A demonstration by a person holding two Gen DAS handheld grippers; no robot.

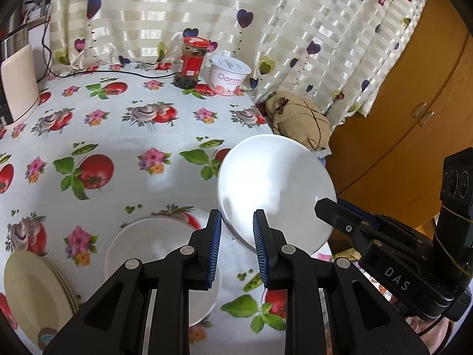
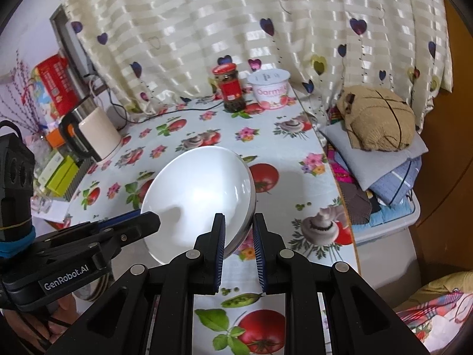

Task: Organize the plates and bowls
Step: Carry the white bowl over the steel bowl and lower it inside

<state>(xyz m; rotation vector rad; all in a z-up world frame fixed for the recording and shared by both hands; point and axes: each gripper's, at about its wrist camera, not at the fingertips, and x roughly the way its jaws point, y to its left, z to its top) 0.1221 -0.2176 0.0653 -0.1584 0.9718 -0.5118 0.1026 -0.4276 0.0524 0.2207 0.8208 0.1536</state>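
A white bowl (image 1: 275,189) hangs tilted above the flowered tablecloth, held at two sides of its rim. My left gripper (image 1: 236,222) is shut on the bowl's near edge. My right gripper (image 2: 239,224) is shut on the rim of the same bowl (image 2: 198,201). Each gripper shows in the other's view, the right gripper (image 1: 325,207) at the bowl's right side and the left gripper (image 2: 147,222) at its left. Below on the table lie a white plate (image 1: 153,248) and a stack of cream plates (image 1: 29,290).
At the table's back stand a red-lidded jar (image 1: 190,62) and a yoghurt tub (image 1: 229,74), with a black cable (image 1: 118,72) running past. A cream kettle (image 2: 97,133) stands at the left. Off the right edge are folded clothes (image 2: 384,159) and a wooden cabinet (image 1: 414,103).
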